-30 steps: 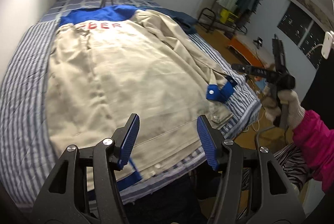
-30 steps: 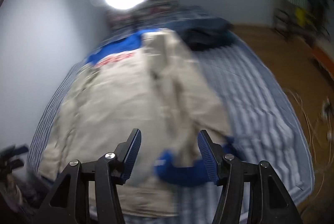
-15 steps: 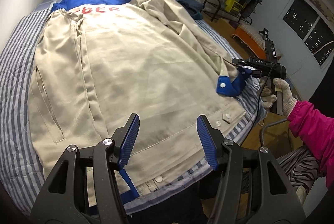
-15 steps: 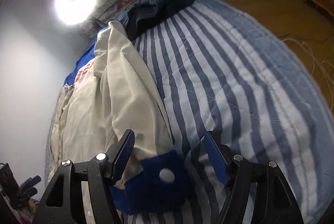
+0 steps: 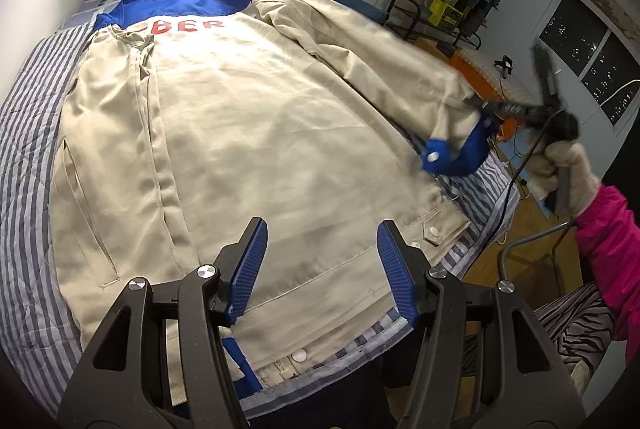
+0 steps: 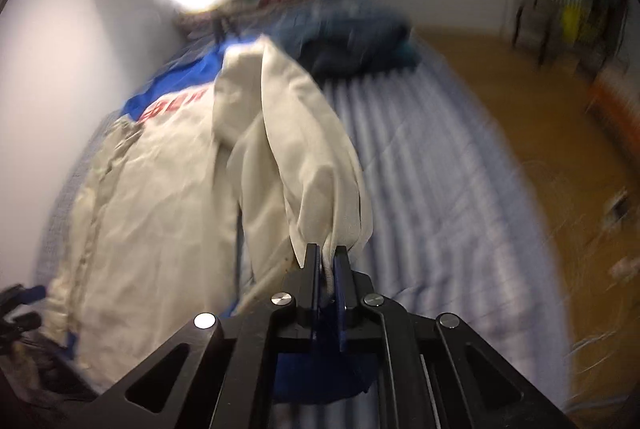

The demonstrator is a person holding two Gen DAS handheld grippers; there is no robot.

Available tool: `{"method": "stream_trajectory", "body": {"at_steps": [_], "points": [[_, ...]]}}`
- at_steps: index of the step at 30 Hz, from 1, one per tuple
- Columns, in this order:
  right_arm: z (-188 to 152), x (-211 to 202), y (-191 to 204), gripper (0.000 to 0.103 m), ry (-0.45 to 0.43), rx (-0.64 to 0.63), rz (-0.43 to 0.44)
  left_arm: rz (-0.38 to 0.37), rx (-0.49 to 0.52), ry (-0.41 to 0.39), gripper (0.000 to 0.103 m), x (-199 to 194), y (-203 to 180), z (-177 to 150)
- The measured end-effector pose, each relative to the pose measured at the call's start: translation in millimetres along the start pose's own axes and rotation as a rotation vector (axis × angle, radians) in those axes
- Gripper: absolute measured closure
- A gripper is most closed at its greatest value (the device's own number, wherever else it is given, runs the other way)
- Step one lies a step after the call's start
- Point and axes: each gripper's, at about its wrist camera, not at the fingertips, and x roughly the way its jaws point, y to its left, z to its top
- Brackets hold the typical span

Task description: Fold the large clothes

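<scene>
Striped quilted bed (image 5: 28, 133); beige jacket (image 5: 248, 133) flat; right tongs (image 6: 327, 261) pinching sleeve (image 6: 304, 165); left tongs (image 5: 320, 269) spread, empty.

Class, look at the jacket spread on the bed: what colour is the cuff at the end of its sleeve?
Blue. The cuff on the beige jacket shows best in the left wrist view.
</scene>
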Motion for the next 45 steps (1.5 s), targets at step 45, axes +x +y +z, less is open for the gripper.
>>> {"method": "stream_trajectory", "body": {"at_steps": [45], "points": [[-70, 48, 101, 0.061, 0.311, -0.100, 0.489, -0.214, -0.434, 0.213, 0.039, 82, -5, 17]]}}
